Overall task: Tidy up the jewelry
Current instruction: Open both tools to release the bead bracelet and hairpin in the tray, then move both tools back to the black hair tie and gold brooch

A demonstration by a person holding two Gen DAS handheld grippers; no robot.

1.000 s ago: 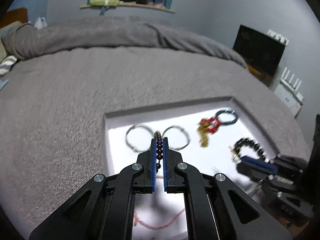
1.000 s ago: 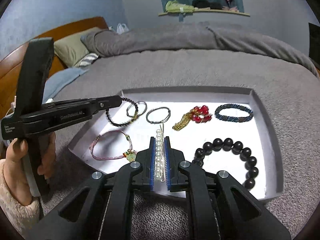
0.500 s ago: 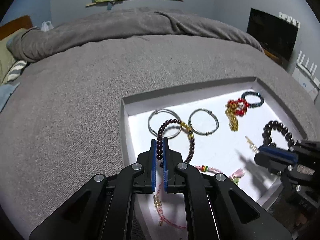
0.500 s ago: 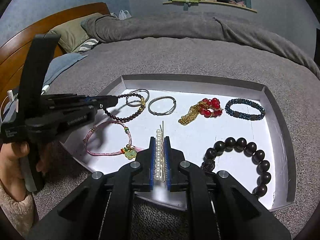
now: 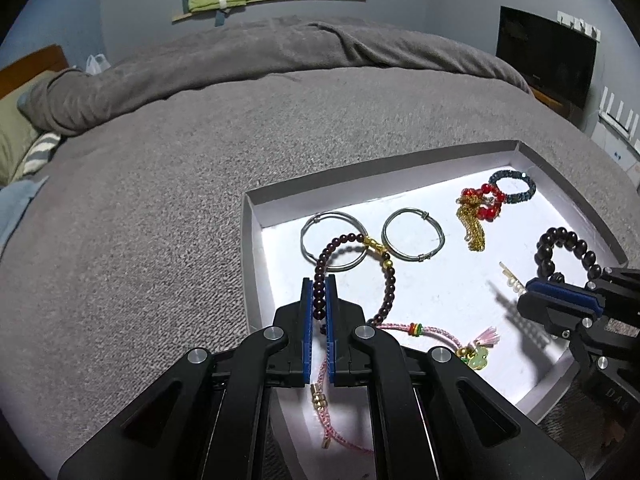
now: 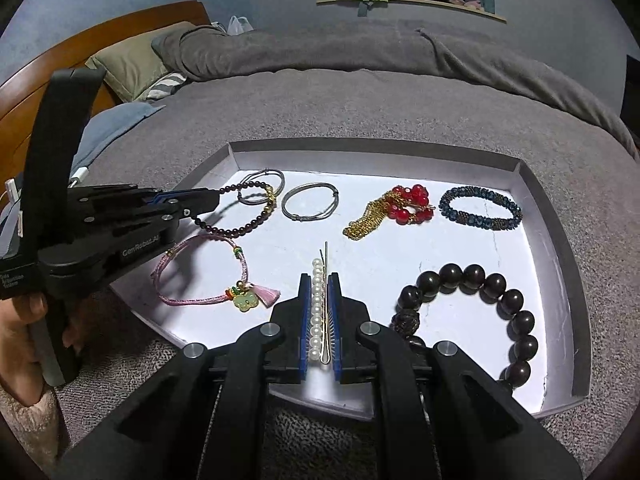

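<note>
Between L gripper [image 5: 319, 296] pads, garnet bracelet [image 5: 376, 264]

both wrist views overlook one tray [image 5: 250, 240] closely.

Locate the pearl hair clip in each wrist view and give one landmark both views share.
Left wrist: pearl hair clip at right, its tip poking from the right gripper.
Right wrist: bottom centre, between the right gripper's fingers.
Shared landmark: the big dark-bead bracelet lying beside it in the tray.
</note>
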